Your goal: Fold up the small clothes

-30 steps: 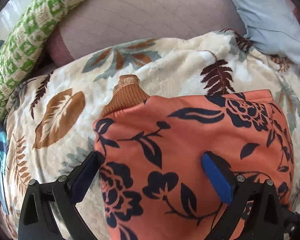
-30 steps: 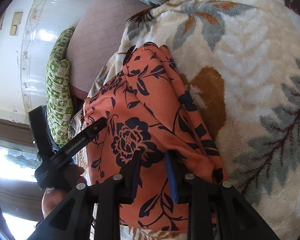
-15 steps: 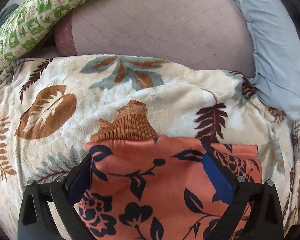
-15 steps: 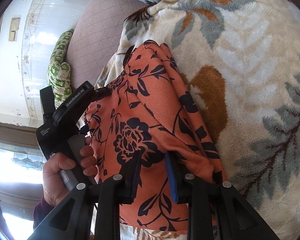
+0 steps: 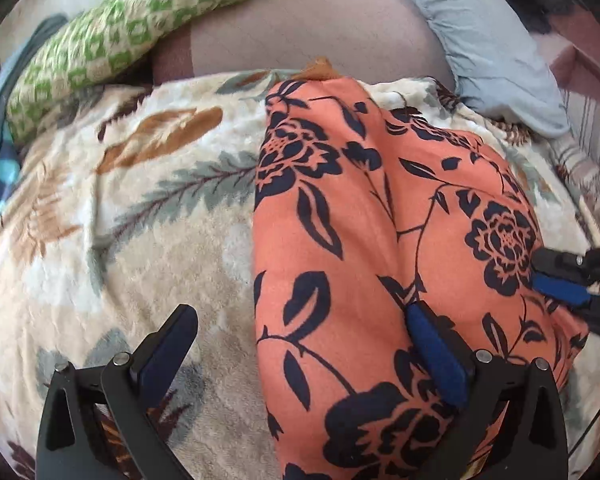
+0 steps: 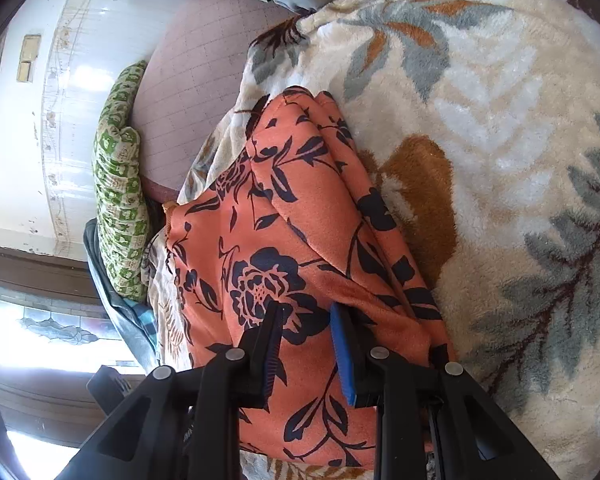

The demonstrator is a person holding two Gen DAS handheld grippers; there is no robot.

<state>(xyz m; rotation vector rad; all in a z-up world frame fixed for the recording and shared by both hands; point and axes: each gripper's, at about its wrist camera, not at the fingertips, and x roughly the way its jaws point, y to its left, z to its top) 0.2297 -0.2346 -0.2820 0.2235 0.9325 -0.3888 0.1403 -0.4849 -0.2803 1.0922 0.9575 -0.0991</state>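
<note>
we see orange floral garment lying folded on leaf-print fleece blanket. left gripper jaws wide, nothing clamped: left finger over blanket, right finger on garment, whose edge runs between them. right gripper jaws narrow, pinching garment fabric at its near end; rest of garment stretches ahead of the jaws. green patterned pillow and grey pillow lie well beyond left jaws.

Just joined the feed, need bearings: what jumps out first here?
The orange floral garment, lying folded on a cream leaf-print blanket. The right hand-held gripper presses down on its cloth; the left hand-held gripper stands open at the garment's left edge.
</note>
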